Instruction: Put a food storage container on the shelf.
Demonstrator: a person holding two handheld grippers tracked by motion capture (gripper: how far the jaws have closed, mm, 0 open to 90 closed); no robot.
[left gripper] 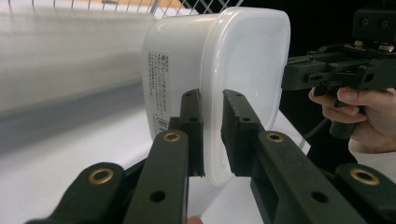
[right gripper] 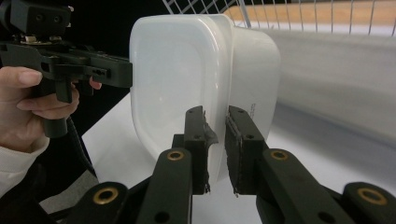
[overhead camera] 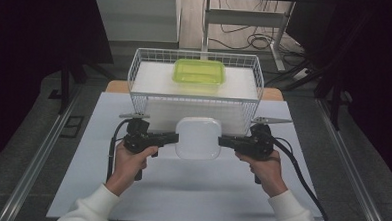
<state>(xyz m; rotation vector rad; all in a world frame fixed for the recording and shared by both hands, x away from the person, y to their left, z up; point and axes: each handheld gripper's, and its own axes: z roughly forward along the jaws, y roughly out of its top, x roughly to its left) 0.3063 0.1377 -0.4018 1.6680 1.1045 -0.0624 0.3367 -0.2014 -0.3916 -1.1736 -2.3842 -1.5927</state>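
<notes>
My left gripper (overhead camera: pixel 172 137) had its jaws nearly closed, pinching the left rim of the white tub (overhead camera: pixel 198 137), which sat lid-on above the white table (overhead camera: pixel 95 186); I could not tell what was inside it. The tub hung just in front of the wire basket (overhead camera: pixel 136 68), where a green lidded box (overhead camera: pixel 199 71) rested on a white block. My right gripper (overhead camera: pixel 224 141) clamped the tub's right rim the same way, jaws almost shut on the lid edge.
</notes>
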